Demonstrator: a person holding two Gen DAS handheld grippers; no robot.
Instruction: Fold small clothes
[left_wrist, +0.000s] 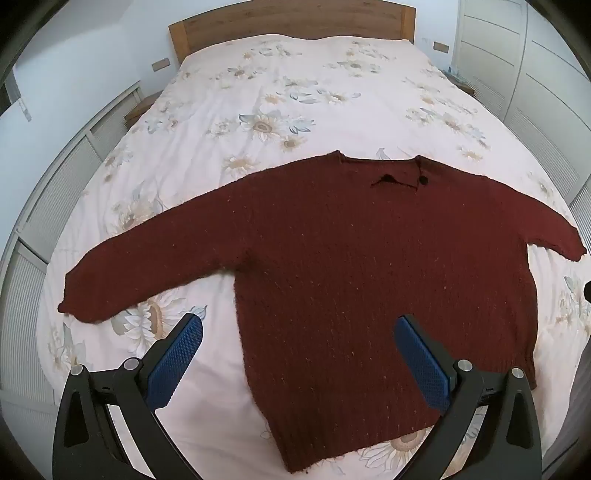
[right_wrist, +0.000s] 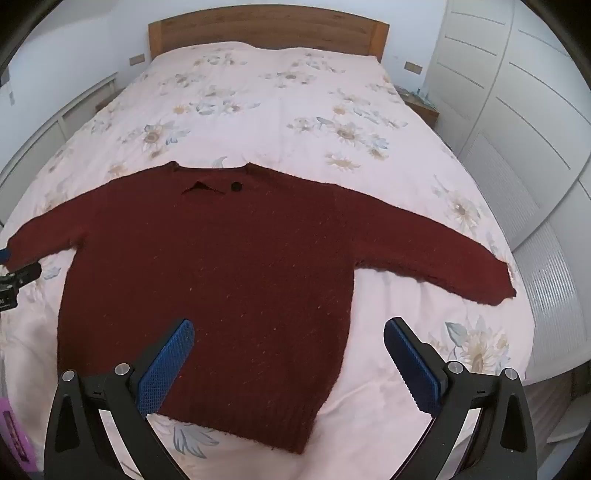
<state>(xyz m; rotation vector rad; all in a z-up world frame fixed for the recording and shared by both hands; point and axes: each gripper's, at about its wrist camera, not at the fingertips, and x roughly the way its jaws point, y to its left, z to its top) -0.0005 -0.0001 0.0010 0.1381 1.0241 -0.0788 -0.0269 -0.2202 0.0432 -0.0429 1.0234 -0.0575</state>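
Home bedroom, double bed (left_wrist: 295, 92) with floral duvet, wooden headboard (right_wrist: 266, 29), white fitted wardrobes (right_wrist: 517, 110), bedside table (right_wrist: 421, 105)

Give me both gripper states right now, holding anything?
Left gripper: open, empty, above the red sweater.
Right gripper: open, empty, above the same sweater.

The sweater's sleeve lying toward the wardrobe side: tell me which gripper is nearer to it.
Right. The right gripper hovers open over the sweater's hem corner below that sleeve; the left gripper hovers open over the opposite hem corner.
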